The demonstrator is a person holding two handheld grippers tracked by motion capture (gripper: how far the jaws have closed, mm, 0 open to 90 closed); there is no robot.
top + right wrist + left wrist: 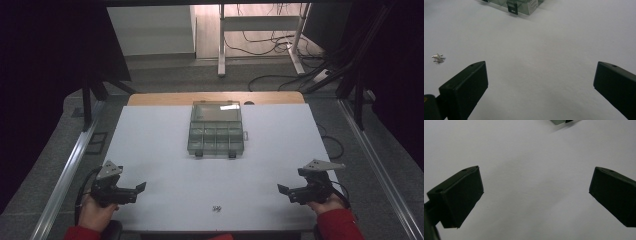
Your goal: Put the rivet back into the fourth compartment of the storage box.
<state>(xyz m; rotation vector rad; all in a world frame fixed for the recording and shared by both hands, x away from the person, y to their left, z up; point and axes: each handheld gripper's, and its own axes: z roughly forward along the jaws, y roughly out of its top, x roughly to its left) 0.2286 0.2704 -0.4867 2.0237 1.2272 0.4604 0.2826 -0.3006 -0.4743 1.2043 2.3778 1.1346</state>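
Observation:
A clear plastic compartment box (216,129) with black latches lies shut at the middle back of the white table (165,165); its near edge shows as the box (520,5) in the right gripper view and a corner of the box (560,121) in the left gripper view. A small cluster of silver screws (217,208) lies near the front edge, seen as screws (438,58) at the left of the right gripper view. My left gripper (140,188) rests at the front left, open and empty. My right gripper (282,190) rests at the front right, open and empty. Both point inward.
The white sheet covers a wooden tabletop (215,98) that shows at the back edge. Metal rails (67,170) run along both sides. Beyond the table are a desk frame (260,30) and loose cables (280,75) on the floor.

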